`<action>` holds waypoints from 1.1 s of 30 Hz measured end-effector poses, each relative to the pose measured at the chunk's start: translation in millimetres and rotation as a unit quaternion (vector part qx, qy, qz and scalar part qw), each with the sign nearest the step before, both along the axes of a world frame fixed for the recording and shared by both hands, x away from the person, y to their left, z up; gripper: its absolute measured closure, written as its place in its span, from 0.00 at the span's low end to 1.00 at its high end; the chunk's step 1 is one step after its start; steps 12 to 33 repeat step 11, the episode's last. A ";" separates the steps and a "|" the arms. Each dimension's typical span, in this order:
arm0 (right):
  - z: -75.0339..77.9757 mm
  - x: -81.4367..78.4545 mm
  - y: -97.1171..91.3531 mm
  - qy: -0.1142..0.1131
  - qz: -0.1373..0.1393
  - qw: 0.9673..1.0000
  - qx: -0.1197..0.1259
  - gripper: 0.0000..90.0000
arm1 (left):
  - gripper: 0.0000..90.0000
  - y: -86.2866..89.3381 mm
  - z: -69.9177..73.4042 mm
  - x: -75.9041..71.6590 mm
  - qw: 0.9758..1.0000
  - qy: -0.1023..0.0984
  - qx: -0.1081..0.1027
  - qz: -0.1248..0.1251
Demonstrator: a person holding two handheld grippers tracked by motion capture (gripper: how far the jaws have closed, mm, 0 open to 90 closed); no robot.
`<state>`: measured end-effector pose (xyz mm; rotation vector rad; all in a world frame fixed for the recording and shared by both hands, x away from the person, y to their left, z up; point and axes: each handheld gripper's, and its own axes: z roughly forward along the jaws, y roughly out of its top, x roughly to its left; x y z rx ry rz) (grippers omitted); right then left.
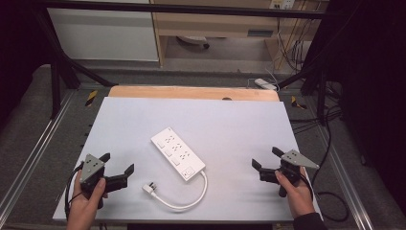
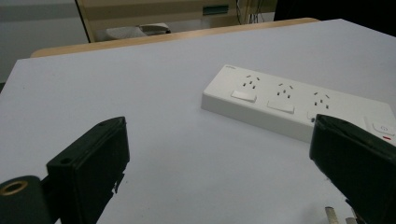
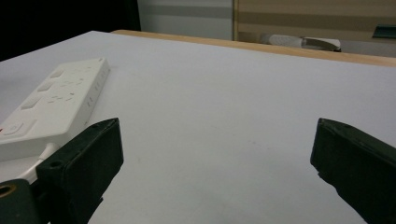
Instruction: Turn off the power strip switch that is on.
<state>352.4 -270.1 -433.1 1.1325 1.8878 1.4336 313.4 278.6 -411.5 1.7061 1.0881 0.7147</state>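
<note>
Lower left of the high view: left gripper [image 1: 118, 168], jaws spread wide, grasping nothing; lower right: right gripper [image 1: 267, 160], likewise released and empty. Between them, low centre, the plug [image 1: 149, 188] lies on the white table [image 1: 239, 124], its cable [image 1: 191, 200] looping back to the power strip [image 1: 177, 154] at mid-frame, set diagonally. Judged: strip rigid, light, smooth-cased, best gripped across its narrow width; cable limp; plug small, graspable by its body. No brand or lettering legible.

text: none showing legibly | power strip [image 2: 299, 105]: a small mark near its corner is appearing too blurred to read | worktop [image 1: 239, 124]: nothing printed is showing
</note>
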 end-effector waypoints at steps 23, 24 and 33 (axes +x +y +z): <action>-11.6 6.4 25.6 0.029 0.018 0.999 -0.028 0.04 | 0.05 -1.3 0.0 0.2 1.000 0.000 0.003 -0.004; -11.6 6.4 25.6 0.029 0.018 0.999 -0.028 0.04 | 0.05 -1.3 0.0 0.2 1.000 0.000 0.003 -0.004; -11.6 6.4 25.6 0.029 0.018 0.999 -0.028 0.04 | 0.05 -1.3 0.0 0.2 1.000 0.000 0.003 -0.004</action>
